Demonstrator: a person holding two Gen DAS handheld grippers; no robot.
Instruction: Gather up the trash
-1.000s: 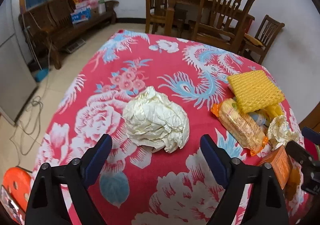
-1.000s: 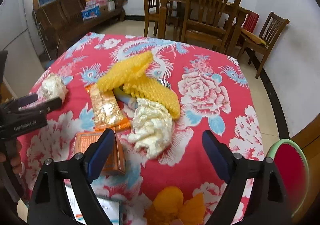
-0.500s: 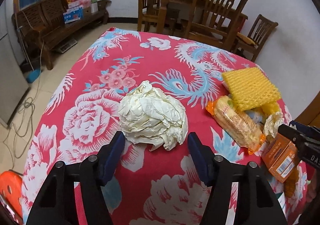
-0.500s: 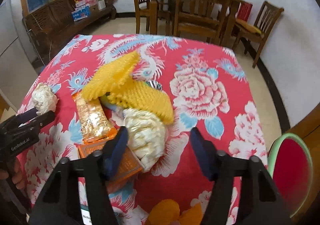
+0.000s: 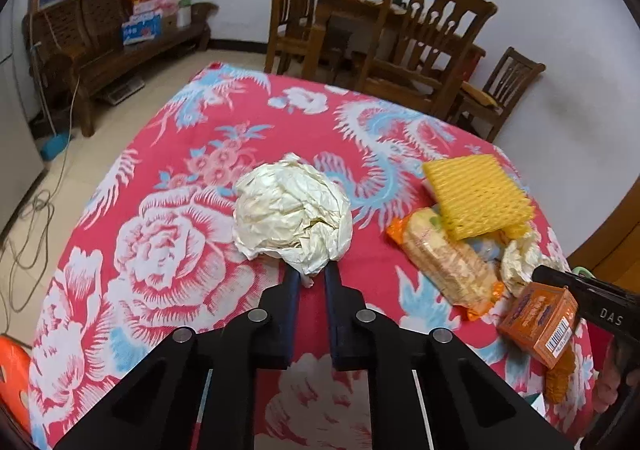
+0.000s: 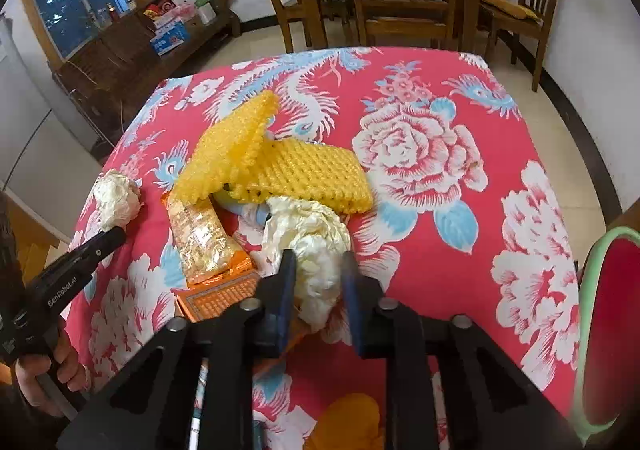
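A big crumpled cream paper ball [image 5: 292, 213] lies on the red flowered tablecloth [image 5: 168, 250]. My left gripper [image 5: 310, 276] is shut on its near edge. In the right wrist view, my right gripper [image 6: 318, 270] is shut on a second crumpled cream paper wad [image 6: 312, 246]. Beside it lie an orange carton [image 6: 222, 296], a snack wrapper [image 6: 198, 238] and yellow foam nets [image 6: 280, 165]. The first ball also shows at the left of the right wrist view [image 6: 116, 199].
Orange peel [image 6: 348, 426] lies at the table's near edge. A red and green stool [image 6: 608, 330] stands at the right. Wooden chairs [image 5: 420, 57] and a second table stand behind. A bench with boxes [image 5: 120, 45] lines the left wall.
Both grippers have gone from wide open to shut. The left has closed on the big paper ball, the right on the paper wad, each having moved forward to it.
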